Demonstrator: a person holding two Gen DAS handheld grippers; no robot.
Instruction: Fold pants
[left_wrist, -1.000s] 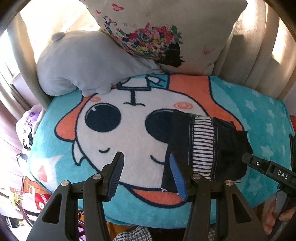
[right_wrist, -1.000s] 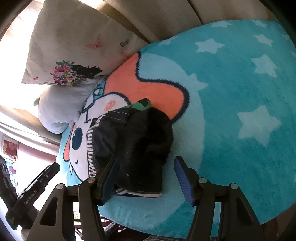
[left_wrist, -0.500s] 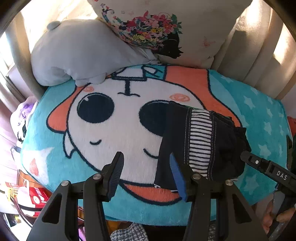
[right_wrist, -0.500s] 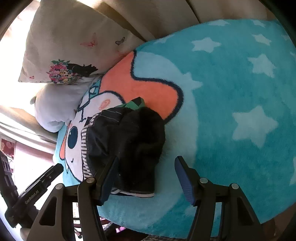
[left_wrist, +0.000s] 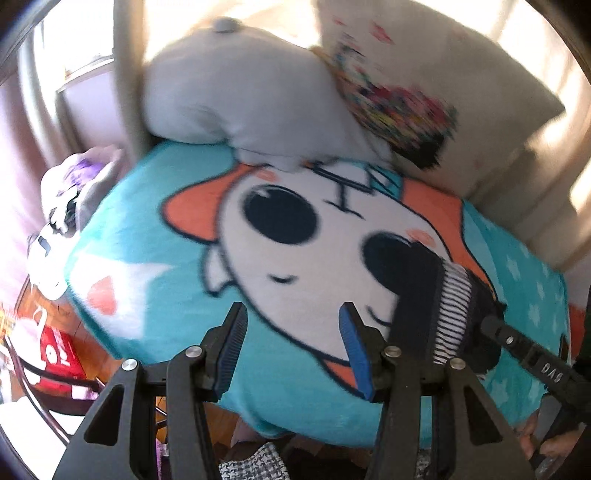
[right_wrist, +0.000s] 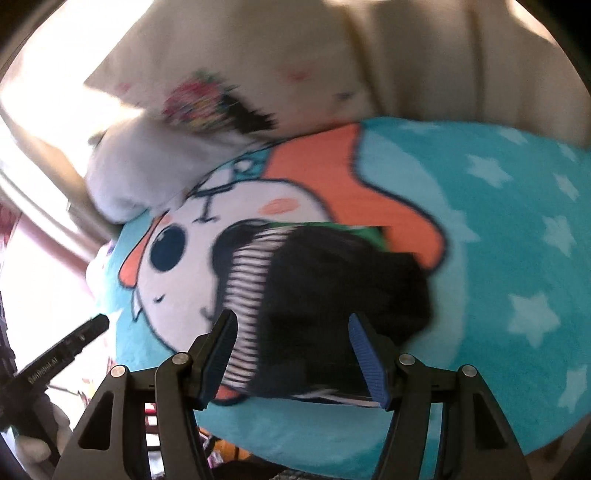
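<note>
The folded dark pants (right_wrist: 332, 295) with a black-and-white striped band lie as a compact bundle on the teal cartoon blanket (right_wrist: 498, 240). In the left wrist view the pants (left_wrist: 439, 314) sit at the right, beyond my right finger. My left gripper (left_wrist: 291, 347) is open and empty above the blanket's front edge, to the left of the pants. My right gripper (right_wrist: 293, 350) is open and empty, hovering just in front of the pants with its jaws either side of the bundle's near edge. Both views are motion-blurred.
A grey plush pillow (left_wrist: 236, 92) and a floral cushion (left_wrist: 424, 85) lean against the beige sofa back (right_wrist: 406, 55). Clutter and a red box (left_wrist: 55, 354) lie on the floor at the left. The blanket's front edge drops off below the grippers.
Both grippers have swung quickly: the left one moved left, away from the pants, and the right one turned to face the pants squarely. The pants have not moved.
</note>
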